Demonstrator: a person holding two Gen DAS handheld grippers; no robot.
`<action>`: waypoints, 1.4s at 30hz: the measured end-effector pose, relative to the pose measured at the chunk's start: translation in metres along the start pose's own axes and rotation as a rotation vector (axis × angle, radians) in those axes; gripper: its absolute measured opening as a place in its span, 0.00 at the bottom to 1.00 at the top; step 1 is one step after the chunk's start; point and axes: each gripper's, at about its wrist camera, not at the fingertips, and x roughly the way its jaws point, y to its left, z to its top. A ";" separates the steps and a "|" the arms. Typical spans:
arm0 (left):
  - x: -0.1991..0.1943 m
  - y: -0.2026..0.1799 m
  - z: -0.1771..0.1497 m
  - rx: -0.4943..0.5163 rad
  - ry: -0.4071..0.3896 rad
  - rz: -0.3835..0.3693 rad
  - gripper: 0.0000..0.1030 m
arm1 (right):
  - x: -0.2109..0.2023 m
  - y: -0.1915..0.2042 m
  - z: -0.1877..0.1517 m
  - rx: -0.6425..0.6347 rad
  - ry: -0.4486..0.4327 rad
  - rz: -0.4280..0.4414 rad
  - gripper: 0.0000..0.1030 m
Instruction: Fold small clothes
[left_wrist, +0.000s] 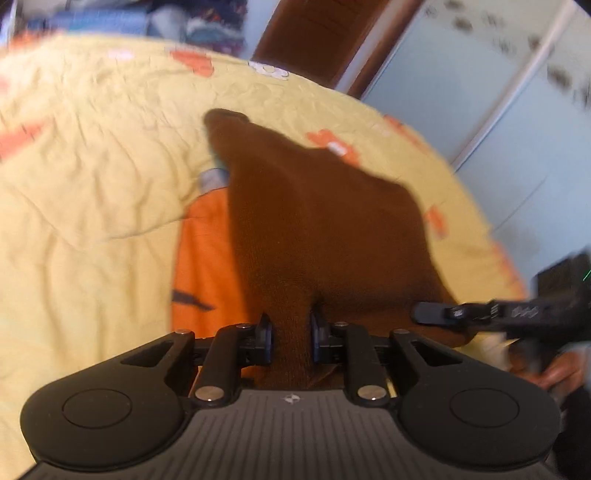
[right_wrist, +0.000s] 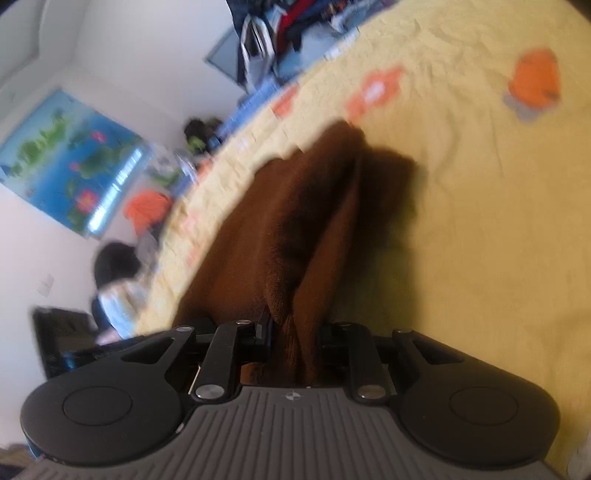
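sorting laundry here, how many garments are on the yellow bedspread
2 for certain: a brown garment held between both tongs, and an orange garment partly underneath it, on the left in the left wrist view. More may be hidden under the brown one.

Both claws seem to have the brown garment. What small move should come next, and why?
Probably carry the near edge forward over the rest. The left claw and right claw each pinch a bunch of the brown garment, which trails away from them across the yellow bedspread, so a fold looks ready.

one brown garment (left_wrist: 314, 229), one orange garment (left_wrist: 203, 258), one yellow bedspread (left_wrist: 92, 166), two grippers (left_wrist: 291, 332)
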 end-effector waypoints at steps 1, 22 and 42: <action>-0.004 -0.006 -0.005 0.033 -0.026 0.030 0.26 | -0.002 -0.001 -0.001 0.009 -0.010 0.006 0.37; -0.007 -0.062 -0.021 0.339 -0.156 0.078 0.71 | 0.021 -0.009 0.074 -0.017 -0.152 -0.107 0.15; -0.021 -0.039 -0.003 0.248 -0.154 0.126 0.82 | -0.012 0.041 0.030 -0.161 -0.144 -0.041 0.66</action>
